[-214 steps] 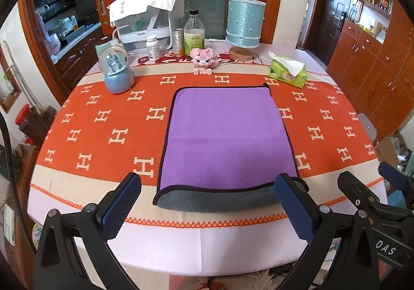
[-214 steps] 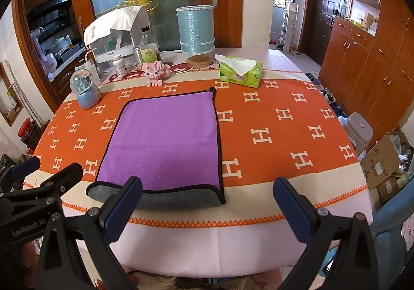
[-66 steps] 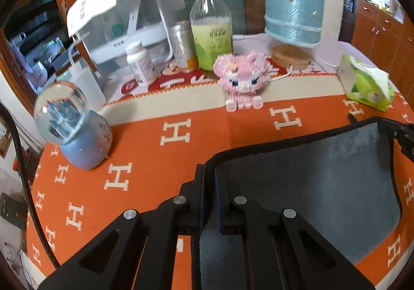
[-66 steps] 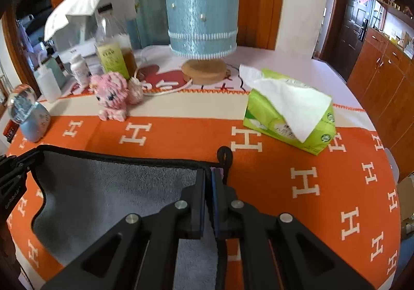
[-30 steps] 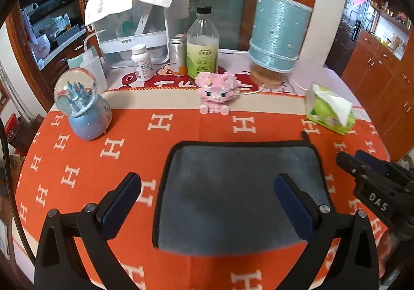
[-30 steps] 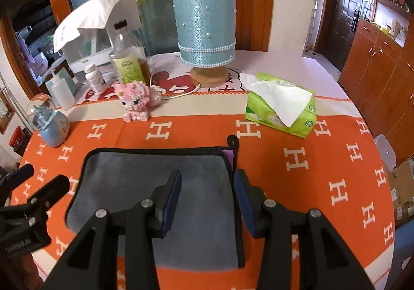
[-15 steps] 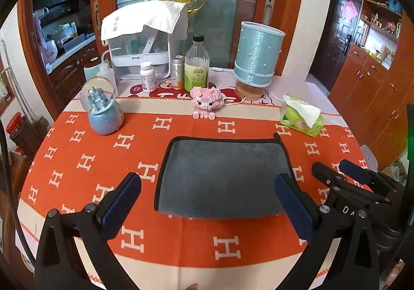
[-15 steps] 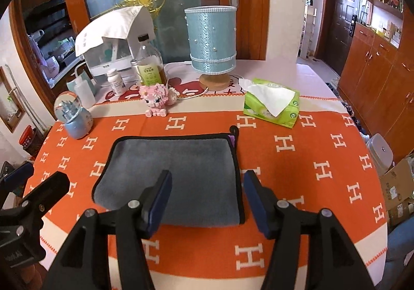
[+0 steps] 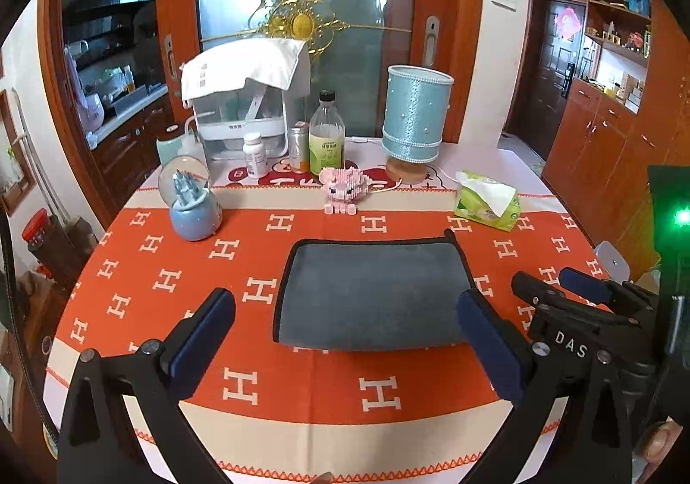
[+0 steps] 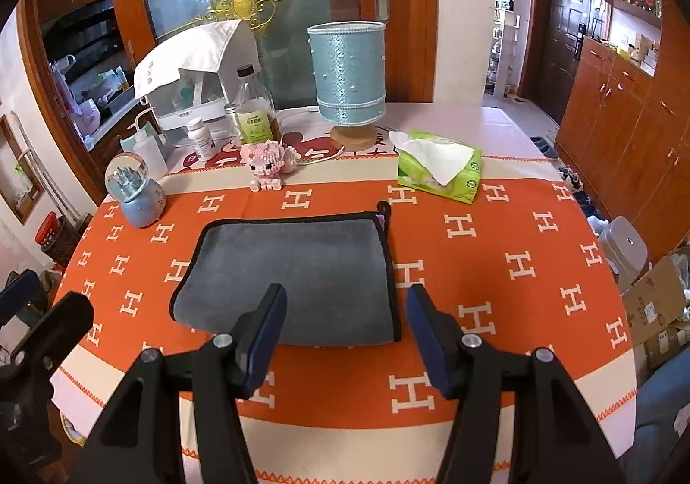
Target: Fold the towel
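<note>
My left gripper (image 9: 345, 337) and right gripper (image 10: 345, 337) both hang with fingers spread, holding nothing, near the table edge. The soft grey plush towel with black piping (image 10: 297, 268) lies folded on the orange H-patterned tablecloth (image 10: 517, 268). It looks light and limp; I'd pinch its piped right-hand corners for another fold

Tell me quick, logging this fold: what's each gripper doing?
Left gripper: open, holding nothing.
Right gripper: open, holding nothing, above the towel.
</note>
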